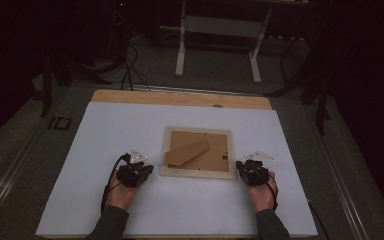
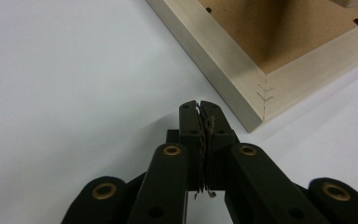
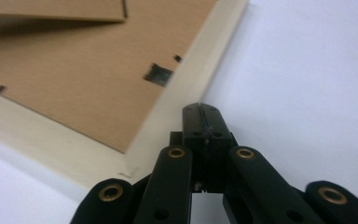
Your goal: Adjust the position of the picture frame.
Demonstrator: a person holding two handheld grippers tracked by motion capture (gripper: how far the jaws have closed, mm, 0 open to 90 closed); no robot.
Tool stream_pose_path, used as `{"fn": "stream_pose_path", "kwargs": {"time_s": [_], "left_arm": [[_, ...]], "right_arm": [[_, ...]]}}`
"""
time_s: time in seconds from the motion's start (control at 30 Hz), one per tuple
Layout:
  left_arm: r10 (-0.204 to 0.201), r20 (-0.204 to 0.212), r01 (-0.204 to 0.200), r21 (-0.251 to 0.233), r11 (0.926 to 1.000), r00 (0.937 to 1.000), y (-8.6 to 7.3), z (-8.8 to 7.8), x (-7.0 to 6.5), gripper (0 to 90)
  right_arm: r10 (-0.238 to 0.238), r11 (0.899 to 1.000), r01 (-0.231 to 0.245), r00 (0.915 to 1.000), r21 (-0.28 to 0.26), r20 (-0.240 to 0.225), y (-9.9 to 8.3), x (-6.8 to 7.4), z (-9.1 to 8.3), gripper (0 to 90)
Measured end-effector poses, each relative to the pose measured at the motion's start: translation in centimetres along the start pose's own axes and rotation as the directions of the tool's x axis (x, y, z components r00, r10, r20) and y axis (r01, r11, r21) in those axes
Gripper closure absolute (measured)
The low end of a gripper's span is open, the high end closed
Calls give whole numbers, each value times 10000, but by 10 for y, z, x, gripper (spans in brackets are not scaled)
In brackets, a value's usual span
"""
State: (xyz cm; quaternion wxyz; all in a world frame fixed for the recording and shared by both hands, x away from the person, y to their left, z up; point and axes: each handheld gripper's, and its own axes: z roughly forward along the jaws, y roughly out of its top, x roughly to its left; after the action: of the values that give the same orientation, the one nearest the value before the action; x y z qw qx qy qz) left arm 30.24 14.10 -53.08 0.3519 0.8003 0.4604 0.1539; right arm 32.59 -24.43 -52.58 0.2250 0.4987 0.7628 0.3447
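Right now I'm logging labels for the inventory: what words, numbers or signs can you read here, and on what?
"ID": on the floor, left of the table.
Nothing is readable on the picture frame, its backing board or either gripper.

The person wears dark grey-green long sleeves [image 1: 111, 222]. Each black hand-held gripper, left [image 1: 136, 173] and right [image 1: 251, 171], has a pale three-cornered plate on top, a black cable, and flat black link arms with brass-coloured rivets [image 2: 172, 150].
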Motion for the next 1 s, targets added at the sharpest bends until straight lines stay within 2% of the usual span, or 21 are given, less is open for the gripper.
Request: {"fn": "stream_pose_path", "kwargs": {"time_s": [0.17,0.27,0.33,0.43,0.5,0.73,0.9,1.0], "left_arm": [[62,110,-62,4,10000,9999,1,5,-3,886],[23,175,-24,39,10000,9998,1,9,-2,885],[15,215,-15,17,10000,9998,2,10,-2,886],[122,123,-123,44,9999,9998,2,10,-3,885],[-9,140,7,84,10000,9999,1,9,-1,897],[-109,292,99,350,9993,9995,1,6,-1,900],[-55,50,52,523,9986,10000,1,3,-7,900],[40,60,-43,631,9980,10000,-1,1,-12,900]], "right_arm": [[335,9991,-335,9994,261,6,-3,0,10,900],[650,9975,-643,9976,304,-221,-3,-3,11,900],[700,9971,-691,9971,311,-300,-3,-3,12,900],[541,9981,-523,9970,339,-546,-1,-1,13,900],[429,9985,-410,9975,349,-560,0,3,15,900],[515,9980,-487,9963,414,-695,3,3,18,900],[410,9984,-376,9958,424,-824,6,0,21,900],[436,9983,-402,9954,413,-858,7,-2,22,900]]}}
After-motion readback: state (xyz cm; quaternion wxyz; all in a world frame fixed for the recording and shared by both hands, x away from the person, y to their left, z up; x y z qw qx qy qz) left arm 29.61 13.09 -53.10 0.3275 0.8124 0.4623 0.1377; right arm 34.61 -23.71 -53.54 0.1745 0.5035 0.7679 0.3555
